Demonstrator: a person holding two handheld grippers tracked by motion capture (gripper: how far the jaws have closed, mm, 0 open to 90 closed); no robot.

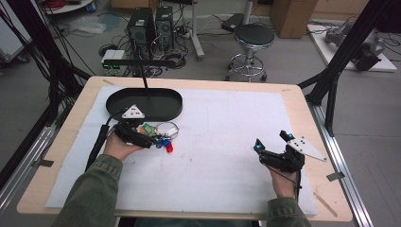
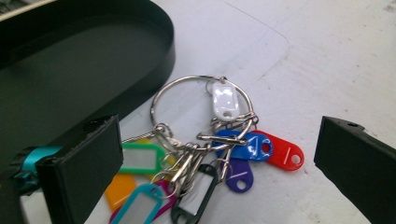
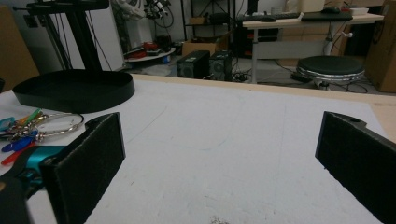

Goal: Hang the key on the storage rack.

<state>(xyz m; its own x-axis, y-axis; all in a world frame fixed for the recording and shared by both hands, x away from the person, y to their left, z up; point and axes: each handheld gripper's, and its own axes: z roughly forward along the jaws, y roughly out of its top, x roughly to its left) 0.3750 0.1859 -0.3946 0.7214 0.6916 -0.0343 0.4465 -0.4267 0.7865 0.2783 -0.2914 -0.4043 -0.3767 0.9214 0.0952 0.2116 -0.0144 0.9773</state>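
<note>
A metal key ring (image 2: 201, 100) carrying several coloured plastic tags (image 2: 254, 149) lies on the white mat, just in front of a black oval tray (image 1: 144, 104). My left gripper (image 1: 153, 138) hovers right over the bunch of tags (image 1: 161, 137), its jaws wide apart on either side of it and nothing held. In the left gripper view the tray (image 2: 70, 70) sits at the upper left. My right gripper (image 1: 272, 142) rests open at the right of the mat, far from the ring. In the right gripper view the key ring (image 3: 56, 123) and the tray (image 3: 74, 91) lie off to the left.
The white mat (image 1: 222, 142) covers most of the wooden table (image 1: 307, 109). Beyond the table's far edge stand a black stool (image 1: 253, 40), computer towers (image 1: 149, 28) and cables on the floor. A black frame post (image 1: 340, 56) rises at the right.
</note>
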